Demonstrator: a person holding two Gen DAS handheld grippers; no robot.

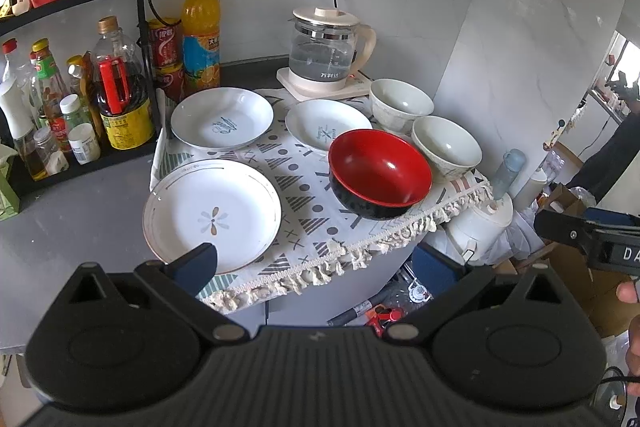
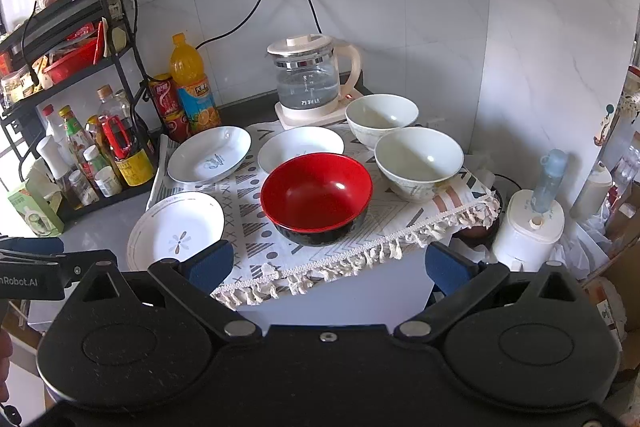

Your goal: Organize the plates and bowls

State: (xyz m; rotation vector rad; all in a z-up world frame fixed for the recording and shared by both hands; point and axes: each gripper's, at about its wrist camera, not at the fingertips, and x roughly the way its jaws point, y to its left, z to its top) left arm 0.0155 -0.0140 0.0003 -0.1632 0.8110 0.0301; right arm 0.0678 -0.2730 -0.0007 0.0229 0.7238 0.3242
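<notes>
Right now we hold both grippers wide apart and empty, short of the cloth (image 2: 360, 227). Ahead of the left gripper (image 1: 316, 267) lie 3 plates (image 1: 212, 211); beyond the right gripper (image 2: 328, 263) sit the red bowl (image 2: 316, 195) and 2 white bowls (image 2: 418, 163).

Three white plates and three bowls are shown upright and empty on a patterned cloth. A flower-marked plate (image 1: 212, 213) lies nearest, at the left. Two blue-marked plates (image 1: 222, 117) (image 1: 324, 125) are set side by side behind it. A red-lined black bowl (image 1: 380, 174) stands at the cloth's front edge. Two white bowls (image 1: 401, 103) (image 1: 447, 145) stand behind and to the right of it.
</notes>
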